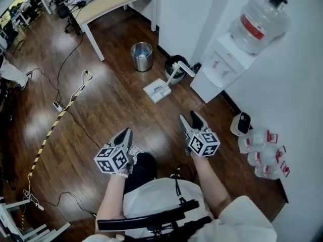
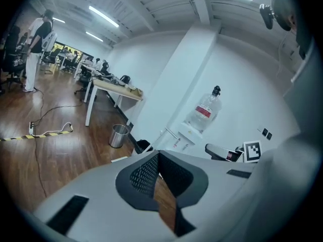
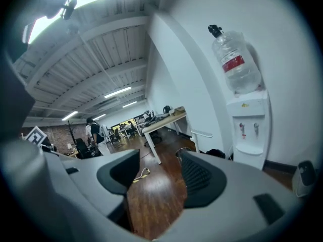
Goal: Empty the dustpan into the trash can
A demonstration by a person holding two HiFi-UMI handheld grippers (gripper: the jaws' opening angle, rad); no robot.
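1. Nearest are the two tools, both empty. The left gripper [image 1: 126, 131] has its jaws together at the tips. The right gripper [image 1: 189, 118] has its jaws apart, with only wood floor [image 1: 108, 102] showing between them.
2. Farther on, well apart from both grippers, the dustpan [image 1: 157, 91] sits on the floor. Its white pan lies flat, and its long handle [image 1: 178, 72] leans up and away to the right.
3. It looks like thin moulded plastic, so probably light and stiff, with a smooth handle that could twist or swing in a pinch. A hold across the handle's upper part should lift it. A second hold lower, near the pan, would steady the tip-out and keep the mouth level on the way. I cannot tell what lies in the pan.
4. Just behind the handle stands a black bin [image 1: 173, 63]. To its left and slightly farther is the steel trash can [image 1: 142, 56], with a water dispenser [image 1: 222, 64] to the right.
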